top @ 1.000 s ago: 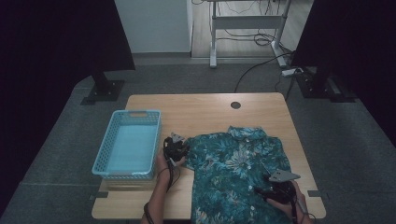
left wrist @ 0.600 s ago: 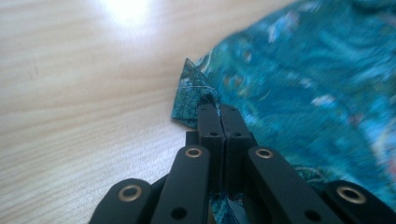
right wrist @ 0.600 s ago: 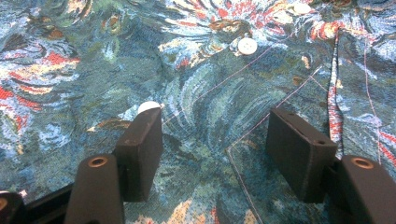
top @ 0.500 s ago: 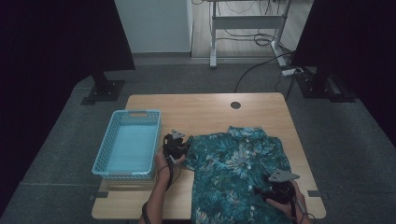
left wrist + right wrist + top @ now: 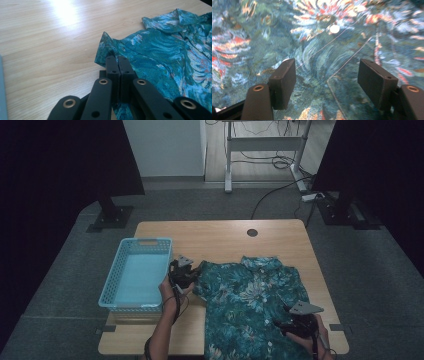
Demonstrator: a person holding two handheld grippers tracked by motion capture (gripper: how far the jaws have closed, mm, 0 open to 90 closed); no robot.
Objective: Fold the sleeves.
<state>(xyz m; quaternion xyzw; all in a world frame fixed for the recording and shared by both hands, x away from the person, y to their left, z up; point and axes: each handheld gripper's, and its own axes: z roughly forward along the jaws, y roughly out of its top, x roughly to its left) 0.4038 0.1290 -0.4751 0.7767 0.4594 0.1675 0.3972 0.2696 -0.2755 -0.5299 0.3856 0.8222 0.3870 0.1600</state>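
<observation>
A teal flowered shirt (image 5: pixel 250 305) lies spread on the right half of the wooden table (image 5: pixel 220 235), collar at the far side. My left gripper (image 5: pixel 190 276) is at the shirt's left sleeve. In the left gripper view its jaws (image 5: pixel 117 58) are pressed together on the sleeve's edge (image 5: pixel 107 42), which stands up off the wood. My right gripper (image 5: pixel 282 325) hovers low over the shirt's lower right part. Its jaws have just been opening, and in the right gripper view they (image 5: pixel 332 72) stand wide apart over flat cloth (image 5: pixel 324 32) with a white button (image 5: pixel 334 28) beyond them.
A light blue plastic basket (image 5: pixel 112 290) stands at the table's left, close beside my left hand. A round cable hole (image 5: pixel 252 232) is in the far middle of the tabletop. Bare wood lies beyond the shirt and between it and the basket.
My left gripper has risen a little, drawing the sleeve up with it. The right hand has stayed where it was.
</observation>
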